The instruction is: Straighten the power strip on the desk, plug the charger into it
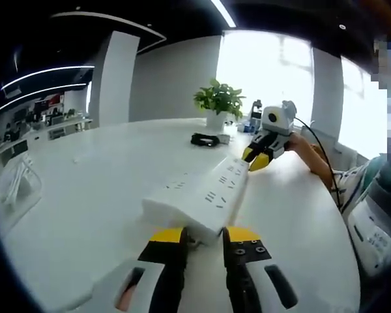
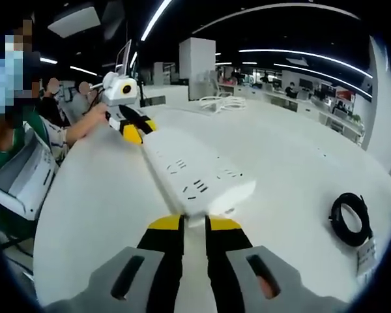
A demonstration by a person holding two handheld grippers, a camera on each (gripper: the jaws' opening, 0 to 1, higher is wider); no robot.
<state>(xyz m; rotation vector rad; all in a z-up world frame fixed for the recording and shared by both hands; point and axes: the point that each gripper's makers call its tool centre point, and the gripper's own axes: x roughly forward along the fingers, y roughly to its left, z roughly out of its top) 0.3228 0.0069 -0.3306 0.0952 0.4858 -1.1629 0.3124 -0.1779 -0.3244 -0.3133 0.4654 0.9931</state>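
Observation:
A long white power strip lies across the round white desk, stretched between my two grippers. My left gripper has its yellow-tipped jaws closed on the strip's near end. At the far end, my right gripper pinches the strip, held by a person's hand. In the right gripper view the same strip runs away from my right gripper, shut on its end, toward the left gripper. A coiled black charger cable lies on the desk to the right, with a white block beside it.
A potted green plant stands at the desk's far side, near the black cable coil. A loose white cable lies further off. A seated person is at the desk's edge. Office desks fill the background.

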